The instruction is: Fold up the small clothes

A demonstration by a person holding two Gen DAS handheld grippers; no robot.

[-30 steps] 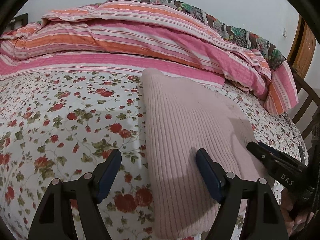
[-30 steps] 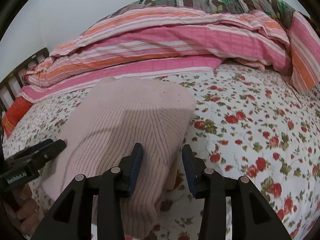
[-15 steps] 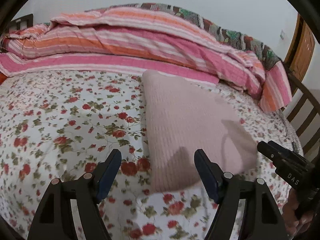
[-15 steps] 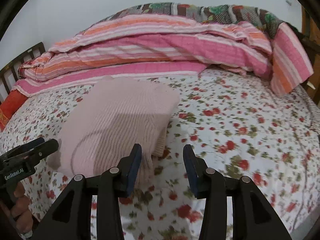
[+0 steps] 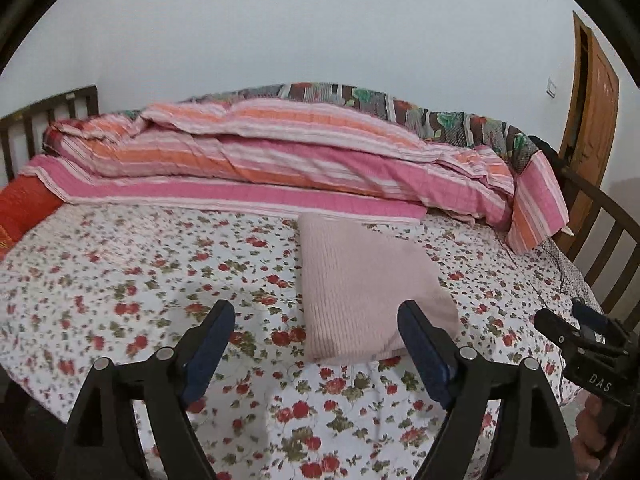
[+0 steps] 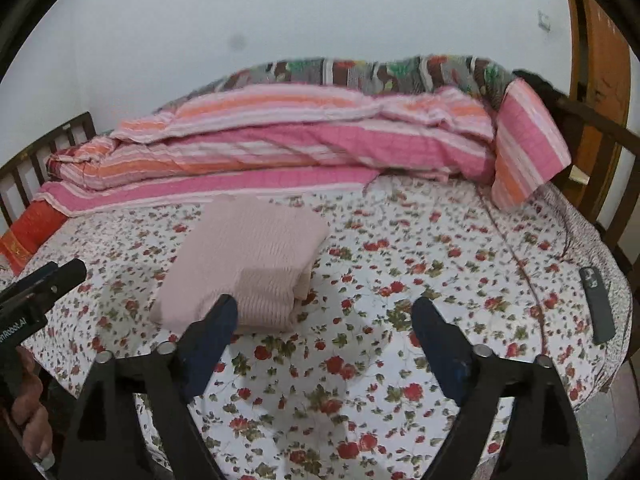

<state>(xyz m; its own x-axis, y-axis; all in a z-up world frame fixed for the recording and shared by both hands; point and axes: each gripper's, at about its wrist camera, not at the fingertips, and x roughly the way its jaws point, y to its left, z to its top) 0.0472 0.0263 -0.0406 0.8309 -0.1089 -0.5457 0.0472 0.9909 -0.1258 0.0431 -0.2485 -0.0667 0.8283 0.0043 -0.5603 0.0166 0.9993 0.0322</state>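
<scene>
Pink rib-knit sweater [image 5: 368,292], folded into a soft rectangle, lies centre frame on my floral bedsheet [image 5: 120,280]. My left gripper [image 5: 316,340] and right gripper [image 6: 324,332] both gape wide, empty, hovering near it.

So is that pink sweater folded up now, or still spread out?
Folded. The pink sweater lies as a compact rectangle on the floral sheet, with stacked layers showing at its near edge.

Soft, even indoor light is falling across the floral bedsheet [image 5: 120,280], with no glare. Faint shadows are lying on the sheet just in front of the folded pink sweater [image 6: 248,256]. Fisheye distortion is bending the bed's edges, black vignetting is filling the corners, and slight blur is softening both views.
</scene>
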